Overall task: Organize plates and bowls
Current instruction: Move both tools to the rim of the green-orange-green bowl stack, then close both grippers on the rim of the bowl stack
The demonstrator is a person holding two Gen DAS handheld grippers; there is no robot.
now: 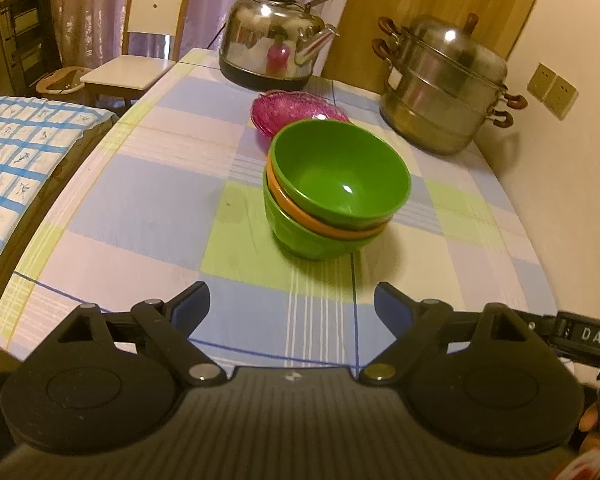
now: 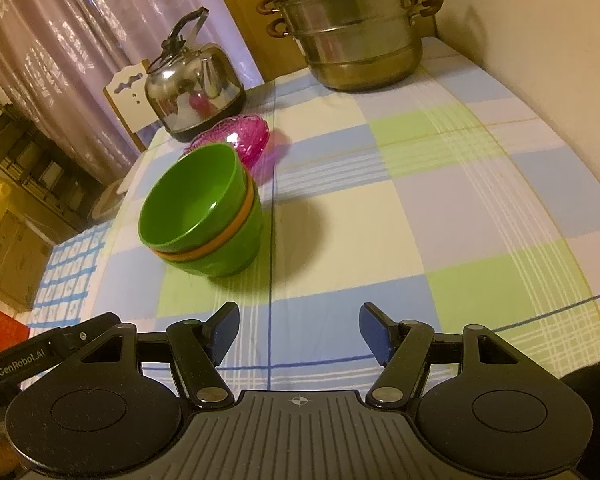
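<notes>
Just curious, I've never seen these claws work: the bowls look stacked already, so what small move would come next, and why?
Probably the left claw eases forward toward the pink glass dish. The bowl stack already sits nested, both claws are open and empty, and the dish lies loose behind it.

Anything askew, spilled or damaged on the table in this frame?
One thing: the top green plastic bowl sits tilted in the stack, its rim lifted on one side above the orange bowl and the lower green bowl. No spill or damage shows. The pink glass dish lies just behind the stack.
</notes>
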